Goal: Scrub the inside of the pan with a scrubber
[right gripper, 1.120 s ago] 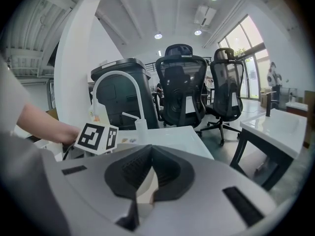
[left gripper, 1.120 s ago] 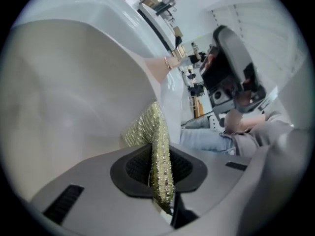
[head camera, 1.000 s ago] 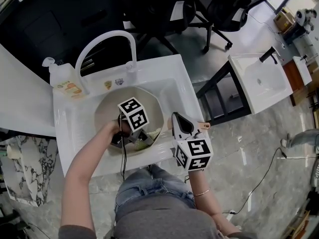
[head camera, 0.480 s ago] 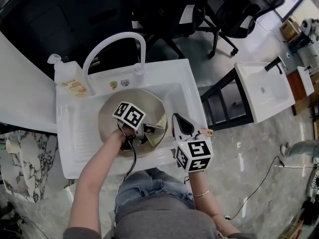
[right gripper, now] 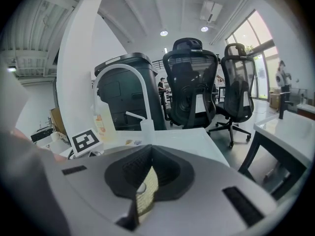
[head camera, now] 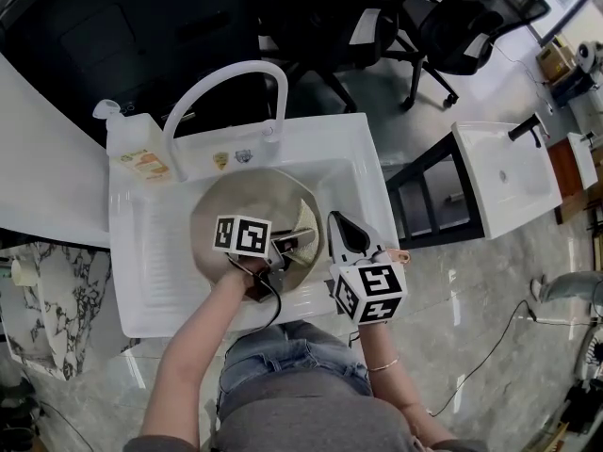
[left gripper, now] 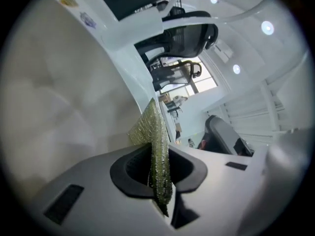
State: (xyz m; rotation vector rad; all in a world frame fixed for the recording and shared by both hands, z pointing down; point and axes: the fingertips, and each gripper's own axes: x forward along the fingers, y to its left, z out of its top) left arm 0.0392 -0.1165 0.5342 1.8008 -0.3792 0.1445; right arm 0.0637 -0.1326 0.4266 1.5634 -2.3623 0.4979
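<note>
A grey polished floor (head camera: 490, 281) fills the right side of the room, with black office chairs (head camera: 462, 26) on the far side and a second white sink (head camera: 504, 172) on a dark frame to the right. A large black bin (head camera: 122, 36) stands far left, behind the work surface.

That surface is a white sink unit (head camera: 151, 252) with a ribbed draining area on its left and a basin on its right. A white arched tap (head camera: 221, 83) rises from the far edge. A soap dispenser bottle (head camera: 132, 149) stands at the far left corner. A marble-patterned surface (head camera: 47, 309) lies near left, beside the unit.

The pan (head camera: 236, 196), round with a pale beige inside, sits in the basin and takes up most of it.

The left gripper (left gripper: 158, 168) reaches into the near right part of the pan. Its jaws are pressed on a thin green-gold scrubber (left gripper: 152, 132), which stands up from them against the pan's inner wall, close to the rim.

The right gripper (right gripper: 147, 181) is at the basin's right edge, just beside the pan. Its jaws pinch the pan's tan handle (right gripper: 146, 191), whose end (head camera: 399, 253) pokes out to the right.
</note>
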